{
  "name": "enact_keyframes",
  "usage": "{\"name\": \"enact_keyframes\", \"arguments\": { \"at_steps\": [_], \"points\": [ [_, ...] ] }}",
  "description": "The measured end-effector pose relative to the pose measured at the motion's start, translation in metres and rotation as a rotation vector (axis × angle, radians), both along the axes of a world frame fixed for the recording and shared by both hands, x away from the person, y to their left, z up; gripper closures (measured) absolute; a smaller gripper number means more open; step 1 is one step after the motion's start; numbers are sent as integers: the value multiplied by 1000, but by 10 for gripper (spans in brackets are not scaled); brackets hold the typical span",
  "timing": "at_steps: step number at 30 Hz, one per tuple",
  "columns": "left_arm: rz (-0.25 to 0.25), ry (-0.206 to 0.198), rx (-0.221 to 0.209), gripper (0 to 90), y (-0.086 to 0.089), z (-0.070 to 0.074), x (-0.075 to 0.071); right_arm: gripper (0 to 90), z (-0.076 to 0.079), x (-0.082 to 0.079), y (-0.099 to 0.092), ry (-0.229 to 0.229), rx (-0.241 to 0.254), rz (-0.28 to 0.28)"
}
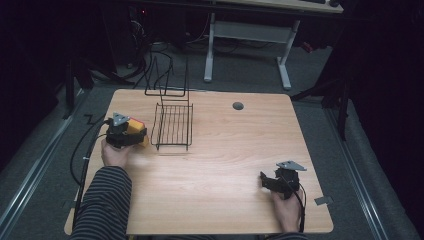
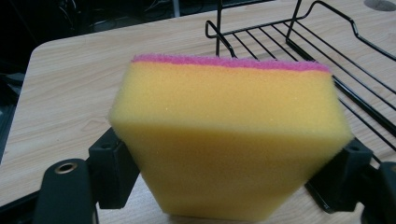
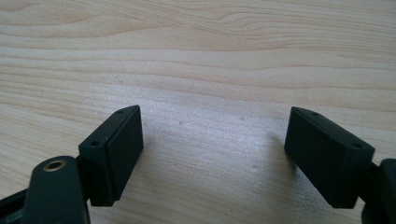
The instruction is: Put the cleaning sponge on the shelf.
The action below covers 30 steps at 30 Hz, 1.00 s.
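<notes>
Yellow foam with a pink scrub layer: the sponge (image 2: 229, 140) is clamped in the left gripper (image 1: 129, 134), jaws pinching it across its width hard enough that the lower part narrows to a wedge between the pads. Grip sits on the foam body, scrub side facing away toward the rack (image 1: 172, 125), so the soft part takes the squeeze and gives the pads something to bite into. In the high view the sponge is at the table's (image 1: 225, 160) left edge, just beside the rack's near-left corner, not in it. Can't tell whether it's lifted clear of the wood or resting on it. Rack is a black wire tray with a tall back loop, open on top, so the likely next move is up and over its low rim. Right gripper (image 3: 212, 156) is parked well apart near the front right of the table, jaws spread wide over bare wood, nothing between them; looks idle, kept out of the left hand's path.
</notes>
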<state>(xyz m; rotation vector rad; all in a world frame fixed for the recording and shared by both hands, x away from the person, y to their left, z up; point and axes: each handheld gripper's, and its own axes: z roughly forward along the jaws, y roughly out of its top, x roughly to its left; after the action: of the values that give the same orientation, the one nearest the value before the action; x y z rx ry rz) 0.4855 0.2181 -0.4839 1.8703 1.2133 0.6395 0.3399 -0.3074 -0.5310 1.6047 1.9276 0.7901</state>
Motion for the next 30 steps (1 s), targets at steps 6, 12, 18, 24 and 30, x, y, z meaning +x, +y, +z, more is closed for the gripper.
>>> {"name": "enact_keyframes", "arguments": {
  "at_steps": [6,12,18,24,30],
  "points": [
    [-18,1,-7,226,1,7,-6,196,0,0,0,-3,1,-1],
    [-28,-1,-22,227,1,16,-12,196,0,0,0,-3,1,0],
    [-34,-3,-21,227,2,23,-19,196,0,0,0,-3,2,0],
    [-54,-13,-20,227,0,31,-28,196,0,0,0,-3,2,0],
    [-66,-33,-37,228,-1,41,-37,196,0,0,0,-4,1,1]
  ]
}}
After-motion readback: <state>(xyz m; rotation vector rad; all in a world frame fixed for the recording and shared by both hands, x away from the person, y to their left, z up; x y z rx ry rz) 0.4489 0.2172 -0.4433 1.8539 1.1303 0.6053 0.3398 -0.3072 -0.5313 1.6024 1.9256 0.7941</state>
